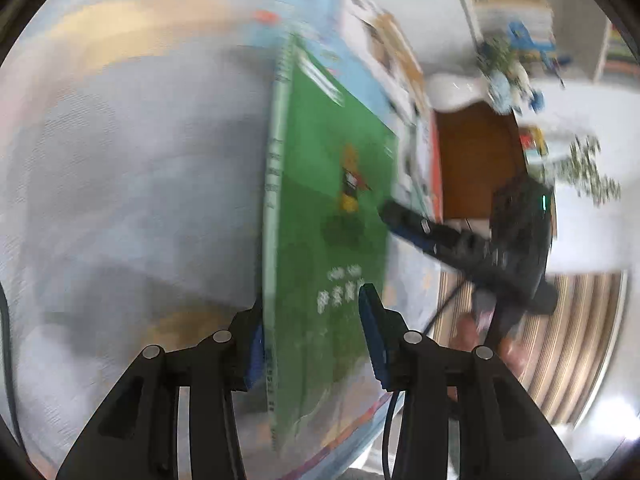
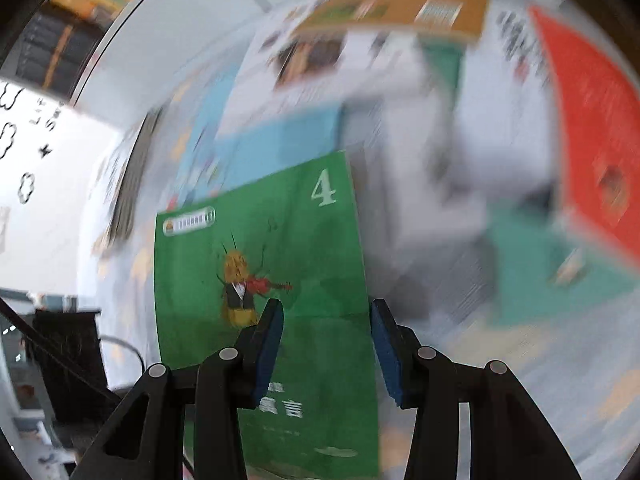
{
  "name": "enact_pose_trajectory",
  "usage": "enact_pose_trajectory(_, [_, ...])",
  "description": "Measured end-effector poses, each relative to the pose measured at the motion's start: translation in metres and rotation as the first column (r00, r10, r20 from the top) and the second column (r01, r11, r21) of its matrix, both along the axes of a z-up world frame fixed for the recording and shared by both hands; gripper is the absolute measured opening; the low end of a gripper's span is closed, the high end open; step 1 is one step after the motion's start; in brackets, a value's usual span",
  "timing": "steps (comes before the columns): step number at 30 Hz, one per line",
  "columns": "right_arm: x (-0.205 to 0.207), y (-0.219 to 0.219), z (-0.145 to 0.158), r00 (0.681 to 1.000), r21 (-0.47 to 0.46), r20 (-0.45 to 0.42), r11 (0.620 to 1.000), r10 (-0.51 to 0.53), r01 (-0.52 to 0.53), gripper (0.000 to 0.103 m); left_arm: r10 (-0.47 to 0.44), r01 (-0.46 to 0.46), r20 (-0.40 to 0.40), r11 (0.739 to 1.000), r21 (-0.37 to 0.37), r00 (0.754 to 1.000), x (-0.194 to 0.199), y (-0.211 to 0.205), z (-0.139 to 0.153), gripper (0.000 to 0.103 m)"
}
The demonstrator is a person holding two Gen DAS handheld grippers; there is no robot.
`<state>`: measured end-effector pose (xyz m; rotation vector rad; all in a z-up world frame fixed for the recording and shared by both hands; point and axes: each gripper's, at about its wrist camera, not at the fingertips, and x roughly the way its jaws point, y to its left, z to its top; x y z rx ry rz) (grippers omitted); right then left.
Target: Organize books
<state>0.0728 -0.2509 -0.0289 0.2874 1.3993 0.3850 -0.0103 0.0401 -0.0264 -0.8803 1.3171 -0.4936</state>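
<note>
1. The green softcover book [image 2: 320, 240] lies flat on the pale cloth-covered table [image 1: 120, 200].
2. The left hand-held gripper [image 1: 311, 300] stands over the book's near end. One finger is at the spine edge and the other is over the cover.
3. The right hand-held gripper [image 2: 326, 304] stands over the opposite long edge of the same book, jaws apart.
4. Ahead of the right hand-held gripper, the light blue book [image 2: 276, 140] lies partly under the green book.
5. Farther ahead, the brown cardboard-covered book [image 2: 400, 0] rests on other books.
6. To the right of the right hand-held gripper lie the teal book [image 2: 532, 280] and, beyond it, the red book [image 2: 592, 120].
</note>
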Motion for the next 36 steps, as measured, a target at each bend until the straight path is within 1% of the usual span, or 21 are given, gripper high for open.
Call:
enact_pose_trajectory(3, [-0.025,0.007,0.002,0.999,-0.028,0.043,1.000,0.005,-0.004,0.044,0.032,-0.032,0.003,0.999,0.024,0.999,-0.018,0.026,0.004,0.038])
enact_pose_trajectory(5, [-0.040,0.008,0.001,0.999,-0.087,0.048,0.996,-0.005,0.009,0.044,0.023,-0.024,0.011,0.999,0.024,1.000,-0.028,0.033,0.005,0.038])
enact_pose_trajectory(6, [-0.051,0.008,0.000,0.999,-0.117,0.050,0.993,-0.006,0.011,0.044,0.010,-0.010,0.001,1.000,0.017,1.000,-0.033,0.035,0.003,0.038])
enact_pose_trajectory(8, [-0.077,0.012,-0.001,0.998,-0.126,0.056,0.992,0.005,0.002,0.044,-0.027,0.027,-0.012,1.000,0.004,1.000,-0.040,0.031,0.000,0.038])
enact_pose_trajectory(11, [-0.111,0.022,0.000,0.995,-0.166,0.104,0.986,0.014,0.003,0.044,-0.061,0.061,0.006,0.998,0.029,0.998,-0.052,0.022,0.001,0.038])
enact_pose_trajectory(15, [-0.132,0.031,-0.005,0.989,-0.083,0.147,0.996,-0.017,0.030,0.042,-0.058,0.057,0.014,0.998,0.028,0.998,-0.050,0.015,0.003,0.038])
enact_pose_trajectory(16, [-0.133,0.030,-0.005,0.989,-0.055,0.143,0.998,-0.032,0.041,0.042,-0.066,0.066,0.015,0.998,-0.006,0.998,-0.049,0.014,0.004,0.038])
enact_pose_trajectory(18, [-0.132,0.022,-0.008,0.990,0.015,0.117,0.997,-0.077,0.075,0.042,-0.056,0.058,0.021,0.989,-0.138,0.998,-0.049,0.015,0.007,0.038])
enact_pose_trajectory(20, [-0.129,0.012,-0.011,0.990,0.074,0.090,0.992,-0.110,0.103,0.042,-0.037,0.042,0.027,0.980,-0.196,0.999,-0.048,0.014,0.010,0.038])
enact_pose_trajectory(21, [-0.128,0.012,-0.011,0.989,0.098,0.080,0.989,-0.121,0.113,0.042,-0.036,0.040,0.025,0.981,-0.192,0.999,-0.047,0.012,0.011,0.038])
enact_pose_trajectory(22, [-0.127,0.010,-0.013,0.989,0.125,0.067,0.984,-0.134,0.125,0.042,-0.036,0.039,0.022,0.987,-0.153,0.999,-0.046,0.009,0.013,0.038])
enact_pose_trajectory(24, [-0.124,0.011,-0.014,0.987,0.145,0.056,0.979,-0.151,0.141,0.042,-0.039,0.038,0.018,0.999,0.018,0.999,-0.045,0.000,0.014,0.029])
enact_pose_trajectory(25, [-0.124,0.015,-0.014,0.986,0.148,0.053,0.978,-0.157,0.148,0.042,-0.046,0.045,0.017,0.996,0.079,0.999,-0.044,-0.004,0.014,0.016])
enact_pose_trajectory(26, [-0.124,0.018,-0.014,0.986,0.144,0.055,0.978,-0.159,0.150,0.042,-0.060,0.056,0.025,0.986,0.160,0.998,-0.043,-0.011,0.016,0.011])
enact_pose_trajectory(27, [-0.126,0.018,-0.012,0.986,0.136,0.058,0.980,-0.156,0.147,0.042,-0.068,0.060,0.036,0.980,0.189,0.997,-0.045,-0.012,0.018,0.011])
enact_pose_trajectory(28, [-0.128,0.020,-0.012,0.987,0.128,0.061,0.981,-0.151,0.142,0.042,-0.069,0.059,0.047,0.980,0.188,0.997,-0.045,-0.015,0.021,0.010])
enact_pose_trajectory(29, [-0.129,0.019,-0.010,0.987,0.120,0.059,0.983,-0.147,0.140,0.042,-0.071,0.062,0.054,0.988,0.143,0.996,-0.044,-0.015,0.024,0.009])
enact_pose_trajectory(30, [-0.128,0.019,-0.010,0.988,0.119,0.052,0.983,-0.144,0.137,0.042,-0.061,0.057,0.054,0.996,0.063,0.997,-0.041,-0.014,0.027,0.009])
enact_pose_trajectory(32, [-0.129,0.008,-0.010,0.989,0.150,0.023,0.978,-0.148,0.143,0.042,-0.030,0.034,0.051,0.997,-0.070,0.998,-0.036,-0.007,0.031,0.009])
enact_pose_trajectory(34, [-0.127,-0.005,-0.012,0.982,0.252,-0.019,0.950,-0.187,0.185,0.042,-0.009,0.015,0.043,0.990,-0.143,0.999,-0.030,-0.004,0.034,0.009])
enact_pose_trajectory(36, [-0.127,-0.019,-0.017,0.969,0.364,-0.071,0.899,-0.235,0.244,0.042,0.013,-0.009,0.021,0.979,-0.204,1.000,-0.023,-0.002,0.034,0.009])
